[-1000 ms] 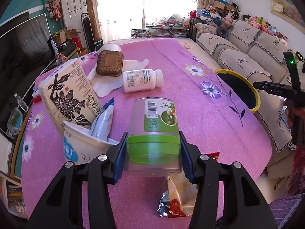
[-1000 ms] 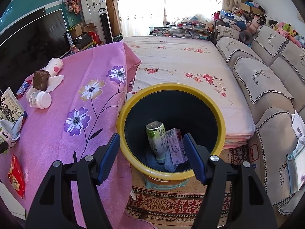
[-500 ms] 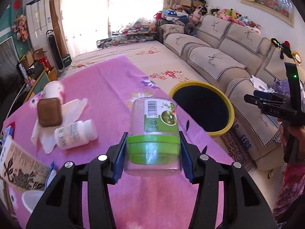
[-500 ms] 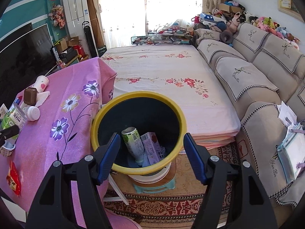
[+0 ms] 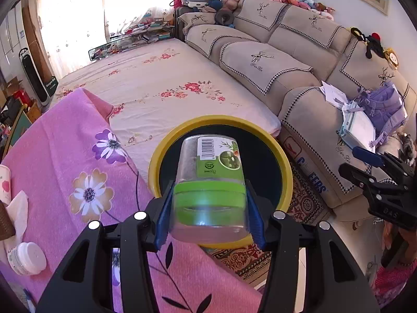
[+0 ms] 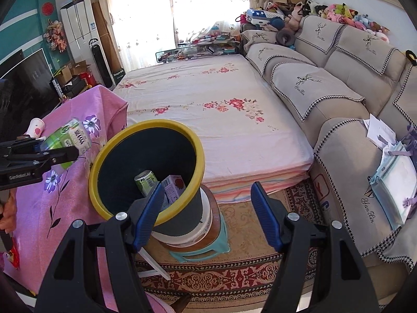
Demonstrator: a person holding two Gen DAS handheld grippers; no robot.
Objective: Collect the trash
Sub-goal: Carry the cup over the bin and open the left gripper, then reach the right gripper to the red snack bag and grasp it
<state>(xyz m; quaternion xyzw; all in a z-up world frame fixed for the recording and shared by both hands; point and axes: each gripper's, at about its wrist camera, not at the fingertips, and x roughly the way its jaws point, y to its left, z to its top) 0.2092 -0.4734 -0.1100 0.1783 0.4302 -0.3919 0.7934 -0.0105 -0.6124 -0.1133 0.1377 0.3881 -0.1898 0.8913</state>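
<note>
Flanking the bin (image 6: 194,161), bed (image 6: 208,99) and sofa (image 6: 325,91).

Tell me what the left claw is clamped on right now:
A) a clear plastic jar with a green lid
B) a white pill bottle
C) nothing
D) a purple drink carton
A: the left claw grips the clear plastic jar with a green lid by its lid end, in front of the yellow-rimmed dark trash bin.
</note>
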